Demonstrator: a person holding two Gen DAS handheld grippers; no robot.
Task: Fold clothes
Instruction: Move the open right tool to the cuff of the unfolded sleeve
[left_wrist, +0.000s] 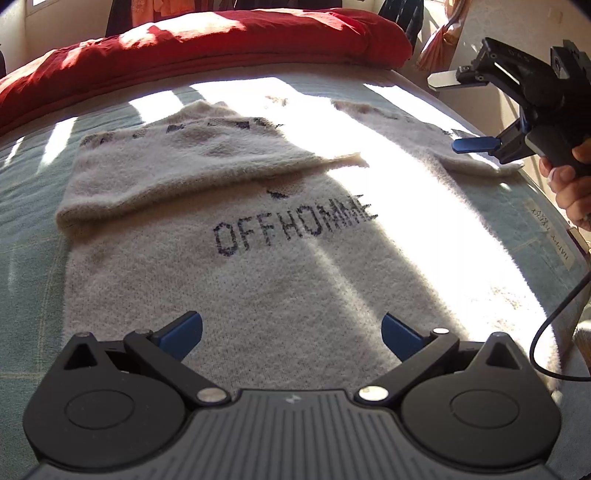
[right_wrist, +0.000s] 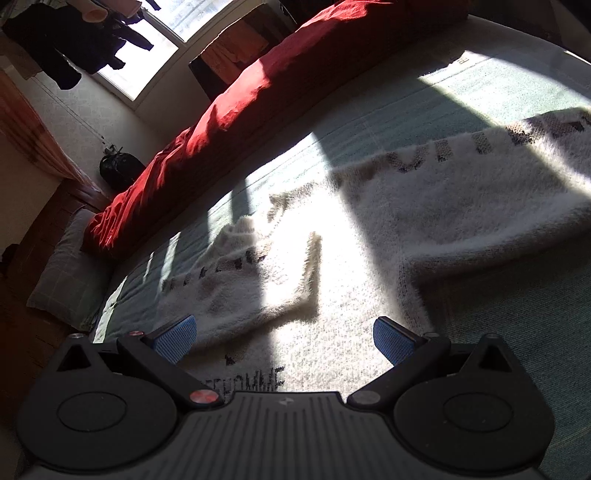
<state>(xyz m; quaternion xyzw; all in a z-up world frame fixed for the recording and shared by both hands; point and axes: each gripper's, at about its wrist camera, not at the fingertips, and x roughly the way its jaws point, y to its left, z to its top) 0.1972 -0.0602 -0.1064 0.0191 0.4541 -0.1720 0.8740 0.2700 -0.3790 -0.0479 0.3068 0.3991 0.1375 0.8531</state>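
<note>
**Both grippers open over a half-folded sweater**

Left gripper (left_wrist: 291, 334): we read its jaws as spread wide, blue pads apart, nothing between them. It hangs over the lower body of the sweater (left_wrist: 258, 266); we cannot tell whether the pads touch the knit.

Right gripper (right_wrist: 284, 338): jaws likewise spread, blue pads empty. In the left wrist view we see the same tool (left_wrist: 476, 110) at the far right edge of the bed, held by a hand (left_wrist: 570, 184), with its two fingers well apart above the end of the right sleeve (left_wrist: 443, 140). A black cable (left_wrist: 554, 325) trails down from it.

Sweater: cream, fuzzy, lying flat on the pale green bedspread (left_wrist: 29, 206), lettering "OFFHOMME" (left_wrist: 295, 229) facing up. We note the left sleeve (left_wrist: 177, 173) is folded across the chest, its cuff reaching about the middle. The right sleeve lies stretched outward, flat on the bedspread.

Surroundings: a red duvet (left_wrist: 207, 40) is bunched along the far side of the bed, just beyond the sweater's collar. Strong sun bands cross the knit and wash out parts of it.
</note>
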